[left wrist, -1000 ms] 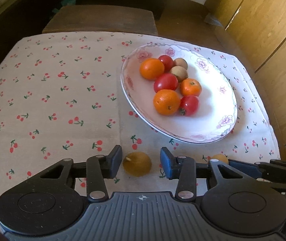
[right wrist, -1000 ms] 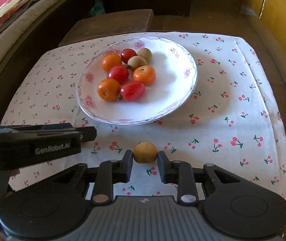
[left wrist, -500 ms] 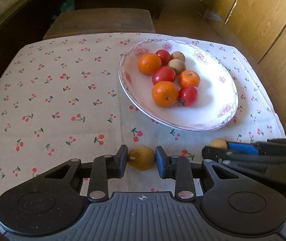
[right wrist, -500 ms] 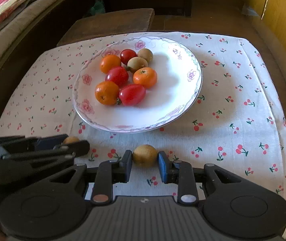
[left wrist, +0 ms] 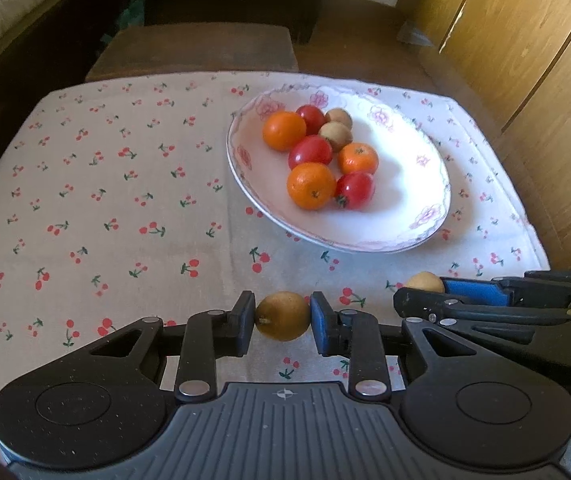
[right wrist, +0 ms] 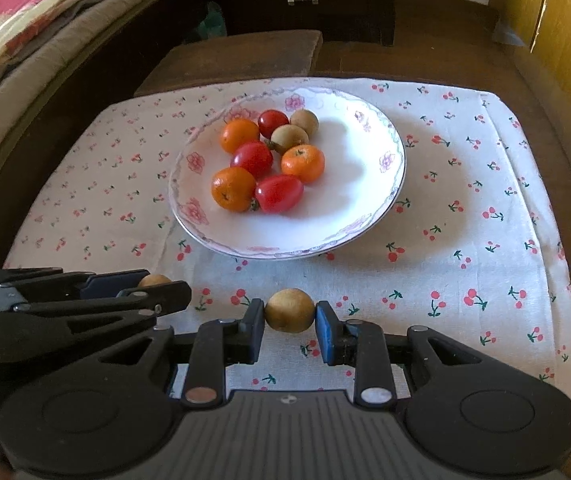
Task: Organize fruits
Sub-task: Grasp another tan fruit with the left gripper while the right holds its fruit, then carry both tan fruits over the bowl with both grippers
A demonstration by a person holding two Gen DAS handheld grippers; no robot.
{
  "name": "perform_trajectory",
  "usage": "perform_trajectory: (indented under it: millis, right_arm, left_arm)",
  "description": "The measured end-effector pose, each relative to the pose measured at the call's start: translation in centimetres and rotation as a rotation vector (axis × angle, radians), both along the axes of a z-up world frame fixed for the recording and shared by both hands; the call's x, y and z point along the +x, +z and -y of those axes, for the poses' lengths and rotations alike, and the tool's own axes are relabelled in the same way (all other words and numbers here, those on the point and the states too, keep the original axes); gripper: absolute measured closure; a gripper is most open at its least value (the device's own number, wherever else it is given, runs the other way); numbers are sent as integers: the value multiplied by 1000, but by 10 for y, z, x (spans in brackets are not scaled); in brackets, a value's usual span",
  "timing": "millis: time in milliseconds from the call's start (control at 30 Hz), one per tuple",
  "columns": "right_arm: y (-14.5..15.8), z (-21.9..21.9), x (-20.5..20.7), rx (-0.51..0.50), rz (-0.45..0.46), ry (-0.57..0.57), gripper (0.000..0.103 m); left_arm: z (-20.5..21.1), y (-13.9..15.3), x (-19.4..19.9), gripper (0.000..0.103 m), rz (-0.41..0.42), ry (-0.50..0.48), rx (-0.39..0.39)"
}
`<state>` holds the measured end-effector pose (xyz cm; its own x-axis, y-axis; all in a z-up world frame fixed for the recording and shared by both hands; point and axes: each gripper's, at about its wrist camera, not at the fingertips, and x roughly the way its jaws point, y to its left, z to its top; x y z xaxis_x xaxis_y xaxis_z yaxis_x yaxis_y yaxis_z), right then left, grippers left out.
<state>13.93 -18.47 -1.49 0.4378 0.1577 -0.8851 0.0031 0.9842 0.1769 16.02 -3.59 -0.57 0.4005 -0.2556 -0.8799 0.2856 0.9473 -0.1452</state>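
My left gripper point(left wrist: 282, 316) is shut on a small round brown fruit point(left wrist: 281, 322) just above the cherry-print cloth, near its front edge. My right gripper point(right wrist: 290, 312) is shut on a second brown fruit point(right wrist: 289, 304). The two grippers sit side by side: the right one point(left wrist: 421, 290) appears at the right of the left wrist view with its fruit point(left wrist: 423, 280), and the left one point(right wrist: 161, 282) at the left of the right wrist view. Beyond them a white floral plate point(left wrist: 425, 216) point(right wrist: 201, 216) holds oranges point(left wrist: 311, 185), tomatoes point(left wrist: 354, 190) and two brown fruits point(left wrist: 335, 134).
The cherry-print cloth point(left wrist: 105, 200) covers a small table. A dark wooden stool point(left wrist: 197, 50) stands behind it and wooden cabinet doors point(left wrist: 545, 60) to the right. A cushioned seat with folded fabric point(right wrist: 25, 40) runs along the left.
My left gripper's jaws, open around the brown fruit a second ago, have closed on it. The right gripper has kept its grip on its own fruit.
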Motion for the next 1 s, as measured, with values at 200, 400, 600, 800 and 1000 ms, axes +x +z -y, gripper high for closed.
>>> perform_trajectory:
  millis: [200, 400, 600, 800, 1000]
  right_arm:
    - [15, -1, -4, 10, 41, 0, 74]
    - [22, 1, -1, 7, 63, -9, 74]
    - [27, 8, 5, 16, 84, -30, 74]
    - [29, 12, 12, 12, 95, -44, 73]
    - [30, 14, 17, 6, 107, -51, 73]
  left_arm:
    - [-1, 15, 2, 66, 28, 15, -43]
    - [2, 23, 6, 66, 45, 21, -54]
    - [8, 30, 14, 66, 70, 23, -59]
    - [14, 32, 20, 67, 88, 27, -53]
    - [18, 33, 24, 67, 103, 28, -42]
